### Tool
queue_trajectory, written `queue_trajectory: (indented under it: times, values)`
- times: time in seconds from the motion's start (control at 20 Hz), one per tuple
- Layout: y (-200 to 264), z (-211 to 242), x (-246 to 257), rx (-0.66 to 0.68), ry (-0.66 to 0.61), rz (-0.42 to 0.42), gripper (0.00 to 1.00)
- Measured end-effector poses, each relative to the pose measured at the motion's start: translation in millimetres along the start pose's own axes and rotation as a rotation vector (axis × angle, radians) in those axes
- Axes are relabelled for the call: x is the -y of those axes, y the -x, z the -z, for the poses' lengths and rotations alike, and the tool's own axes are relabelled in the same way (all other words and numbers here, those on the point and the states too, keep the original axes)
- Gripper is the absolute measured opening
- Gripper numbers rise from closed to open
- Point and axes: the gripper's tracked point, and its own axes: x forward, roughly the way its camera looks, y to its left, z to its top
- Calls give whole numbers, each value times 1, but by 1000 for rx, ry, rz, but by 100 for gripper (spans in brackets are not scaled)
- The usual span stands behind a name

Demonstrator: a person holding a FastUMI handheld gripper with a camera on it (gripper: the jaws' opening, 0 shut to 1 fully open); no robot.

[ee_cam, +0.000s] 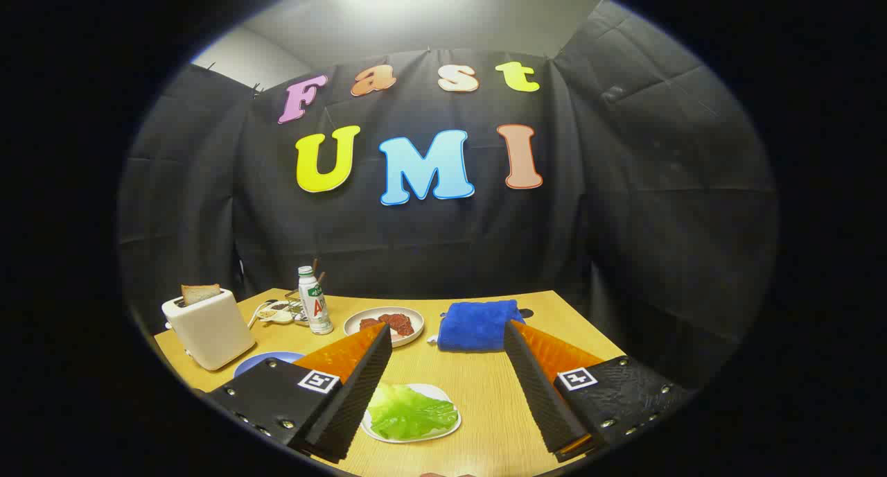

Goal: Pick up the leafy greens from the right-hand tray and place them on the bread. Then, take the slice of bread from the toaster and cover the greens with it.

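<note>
Across the booth's floor space spreads a wooden desk [485, 401], carrying everything in sight. On its far left stands a cream toaster [208, 331] with a browned slice of bread [200, 293] poking upright out of its slot. A folded blue cloth [478, 324] lies toward the far right. The jaws [447, 338] hover above the desk's near side, spread wide and holding nothing. Between them, nearer than their tips, a white tray [443, 432] holds the leafy greens [409, 411]: bright green, crinkled and glossy, lying flat and covering most of the tray, closer to the left jaw. Farther off sits a white plate with reddish meat [385, 322], beside a small white bottle [315, 301]. A blue plate [260, 362] peeks out near the toaster, partly hidden behind the left jaw.
</note>
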Motion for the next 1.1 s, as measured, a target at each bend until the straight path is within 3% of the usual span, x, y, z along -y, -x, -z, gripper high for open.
queue_trajectory:
  times: [0.35, 0.7, 1.1]
  values:
    - [-5, 12, -15, -46, 58, -36, 99]
    - [-15, 50, -35, -196, 107, -107, 99]
    - [-34, 111, -58, -542, 216, -230, 99]
